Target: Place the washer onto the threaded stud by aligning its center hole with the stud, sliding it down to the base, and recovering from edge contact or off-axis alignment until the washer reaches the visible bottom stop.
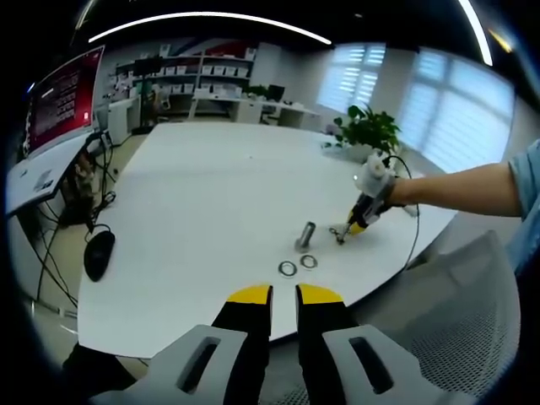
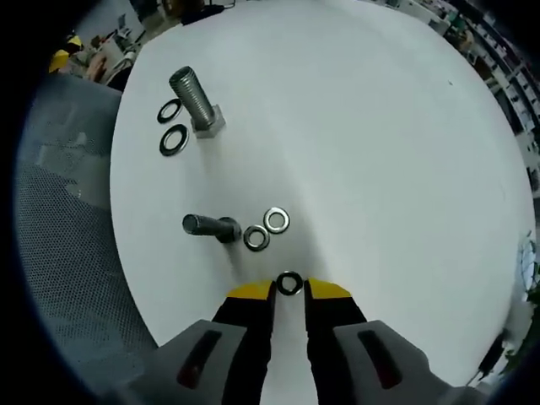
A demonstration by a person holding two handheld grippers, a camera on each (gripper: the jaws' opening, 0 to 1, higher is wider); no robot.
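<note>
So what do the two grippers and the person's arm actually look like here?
Both the left gripper and the right gripper have black jaws with yellow tips, set in light grey housings with slot-shaped cutouts. Seen from the left gripper view, the right gripper trails a thin dark cable from its pale upper body. The person's arm wears a light blue sleeve.

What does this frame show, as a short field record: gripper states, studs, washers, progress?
right gripper: shut on washer, held at the tips of its fingers
left gripper: open, holding nothing
upright stud: two loose washers beside it
second stud: lying on the white table, two more washers near it
progress: held washer not yet on any stud
</note>
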